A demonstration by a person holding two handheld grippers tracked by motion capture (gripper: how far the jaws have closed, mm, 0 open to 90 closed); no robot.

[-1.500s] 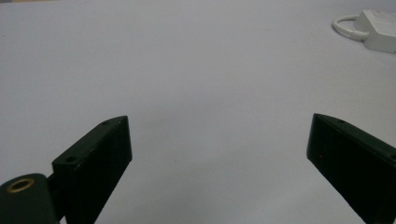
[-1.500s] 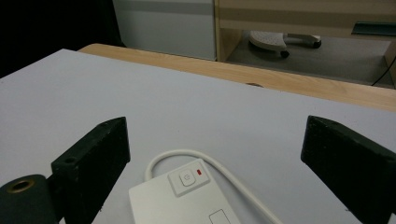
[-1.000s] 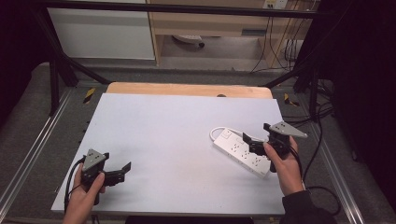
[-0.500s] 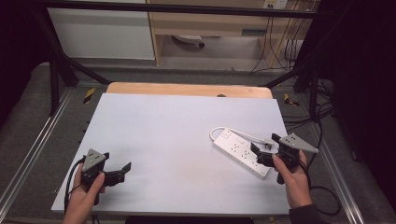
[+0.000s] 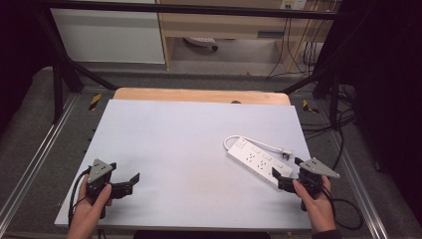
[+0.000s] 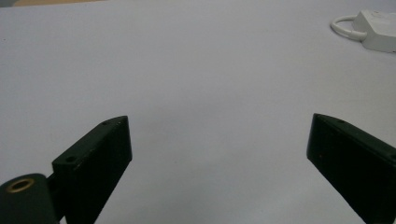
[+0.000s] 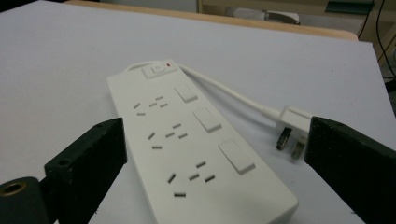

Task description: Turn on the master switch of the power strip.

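A white power strip with three sockets and switches lies at the table's right, and its short cable loops back to a plug beside it. My right gripper stands open just short of the strip's near end, touching nothing. In the right gripper view the strip runs away between the wide-apart jaws of the right gripper, with the plug by the right jaw. My left gripper hovers open near the front left corner. In its own view the left gripper faces bare table, with the strip far off.
The white tabletop ends in a wooden strip at the back. Metal frame rails run along both sides. Dark cables hang off the right edge, and a desk stands beyond.
My right gripper has drawn back from the strip's near end toward the front right edge. The strip stays where it was. The left gripper has not moved.
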